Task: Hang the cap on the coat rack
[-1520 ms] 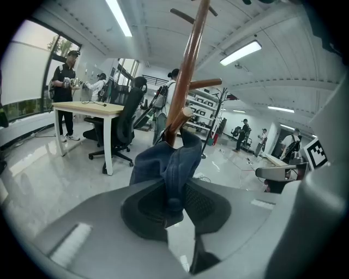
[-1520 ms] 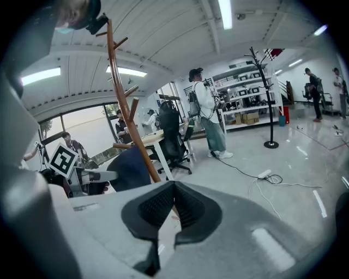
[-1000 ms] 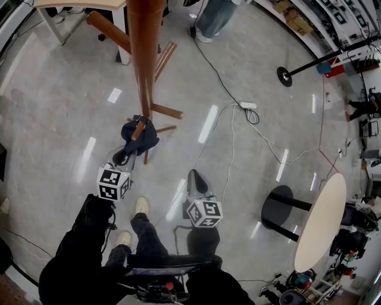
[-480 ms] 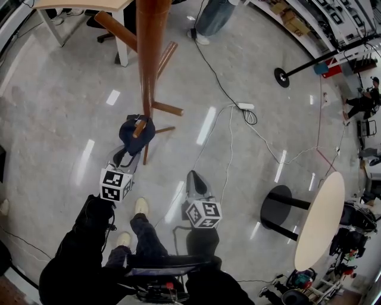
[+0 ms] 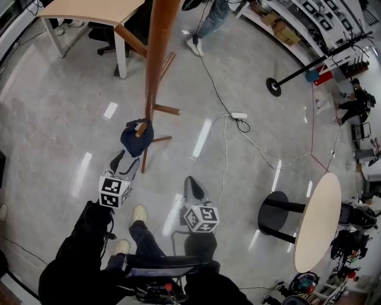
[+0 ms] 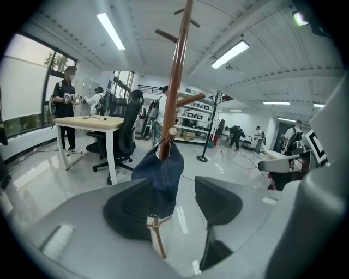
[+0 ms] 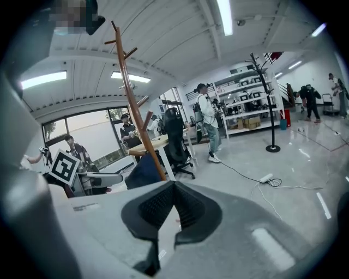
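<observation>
The dark blue cap (image 5: 136, 138) hangs on a low peg of the wooden coat rack (image 5: 158, 53). My left gripper (image 5: 125, 165) sits just below and in front of it, a short gap away. Its jaws are opening and stand wide apart. In the left gripper view the cap (image 6: 161, 180) droops from the peg (image 6: 166, 143) in line with the gap, and neither pad touches it. My right gripper (image 5: 191, 189) hangs lower right, shut and empty, its pads meeting in the right gripper view (image 7: 173, 204). That view also shows the cap (image 7: 144, 171) at the pole (image 7: 133, 103).
The rack's legs (image 5: 159, 125) spread over the glossy floor. A wooden table (image 5: 89, 12) stands behind it. A power strip with cables (image 5: 238, 115) lies to the right, with a round table (image 5: 317, 220) and black stool (image 5: 275, 209) further right. The person's shoes (image 5: 140, 213) are below.
The left gripper has let go of the cap, opened its jaws and drawn back a little. The cap stays on the peg. The right gripper has hardly moved.
</observation>
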The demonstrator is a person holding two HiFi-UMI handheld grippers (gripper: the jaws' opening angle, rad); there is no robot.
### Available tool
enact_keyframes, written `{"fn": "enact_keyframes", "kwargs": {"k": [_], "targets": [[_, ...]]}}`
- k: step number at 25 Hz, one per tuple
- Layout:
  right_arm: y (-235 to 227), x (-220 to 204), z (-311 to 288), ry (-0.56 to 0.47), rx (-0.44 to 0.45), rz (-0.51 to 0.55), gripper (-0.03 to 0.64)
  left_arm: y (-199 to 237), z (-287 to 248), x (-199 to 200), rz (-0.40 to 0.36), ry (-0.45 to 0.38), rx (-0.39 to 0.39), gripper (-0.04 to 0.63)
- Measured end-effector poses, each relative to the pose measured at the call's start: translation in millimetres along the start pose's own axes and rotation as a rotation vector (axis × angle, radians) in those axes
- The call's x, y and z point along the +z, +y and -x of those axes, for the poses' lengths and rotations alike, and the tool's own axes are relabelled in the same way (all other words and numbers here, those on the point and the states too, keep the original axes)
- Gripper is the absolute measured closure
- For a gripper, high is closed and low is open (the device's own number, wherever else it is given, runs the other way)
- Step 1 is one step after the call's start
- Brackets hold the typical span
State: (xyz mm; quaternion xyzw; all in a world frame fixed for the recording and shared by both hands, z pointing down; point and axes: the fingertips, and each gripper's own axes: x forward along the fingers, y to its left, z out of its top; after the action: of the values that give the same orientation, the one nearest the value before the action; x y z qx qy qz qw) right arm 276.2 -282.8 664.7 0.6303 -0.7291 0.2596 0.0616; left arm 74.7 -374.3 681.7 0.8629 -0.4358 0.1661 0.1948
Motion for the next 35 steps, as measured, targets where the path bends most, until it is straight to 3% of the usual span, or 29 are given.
{"fn": "enact_keyframes", "kwargs": {"k": [16, 23, 35], "targets": [[37, 15, 70, -0.077, -0.009, 0.024, 0.614, -46, 90, 33, -0.008, -0.114, -0.082, 0.376], [64, 31, 94, -0.127, 0.000, 0.045, 0.614, -57, 129, 39, -0.022, -0.123, -0.132, 0.481], [128, 55, 134, -0.212, 0.063, 0.076, 0.614, -89, 194, 59, -0.034, -0.170, -0.222, 0.548]]}}
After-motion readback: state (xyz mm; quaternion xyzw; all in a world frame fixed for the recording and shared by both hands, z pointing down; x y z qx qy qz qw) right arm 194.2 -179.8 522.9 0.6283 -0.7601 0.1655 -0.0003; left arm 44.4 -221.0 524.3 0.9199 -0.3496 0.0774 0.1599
